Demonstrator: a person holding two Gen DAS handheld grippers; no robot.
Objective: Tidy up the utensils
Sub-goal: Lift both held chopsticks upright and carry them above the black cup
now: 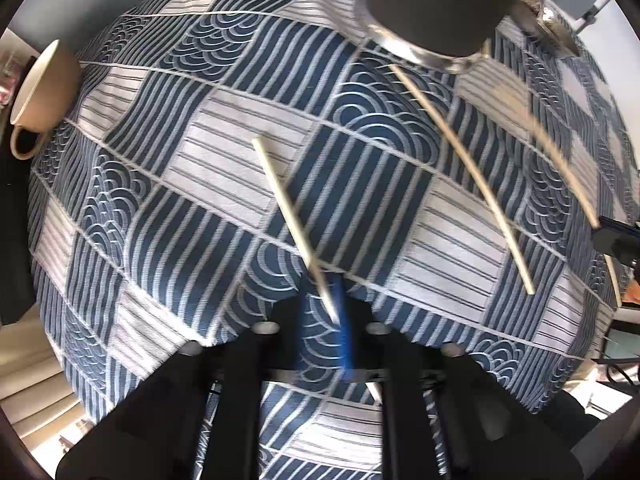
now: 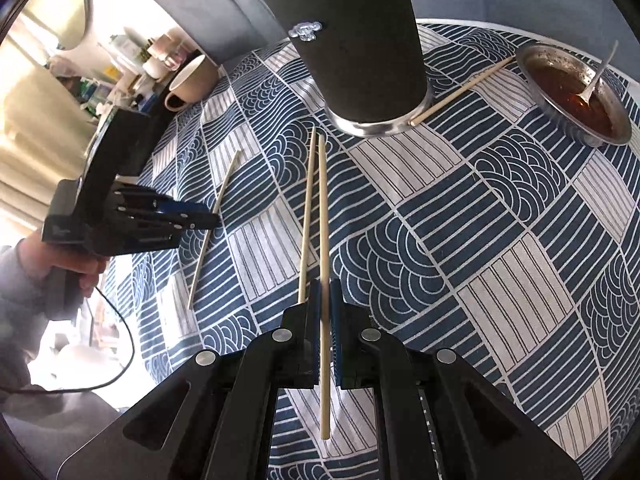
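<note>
A: Right tongs (image 2: 329,300)?
B: Pinching one chopstick (image 2: 323,240) near its thick end; its long axis runs straight ahead, tip toward the black holder (image 2: 360,40), which stands upright just past it. A second chopstick (image 2: 307,216) lies on the worktop (image 2: 500,220) right alongside, nearly parallel.
A: Left tongs (image 1: 320,320)?
B: Blurred; a loose stick (image 1: 294,224) reaches between the pads, so they look closed on it, not sure. It slants up-left, away from the holder (image 1: 440,0).
A: Nearer hand to the holder?
B: Right, I judge; already lined up. One more stick (image 2: 460,92) touches the holder's base, beside a sauce dish (image 2: 576,92).
A: Any writing?
B: None legible; just a small silver emblem on the holder.
</note>
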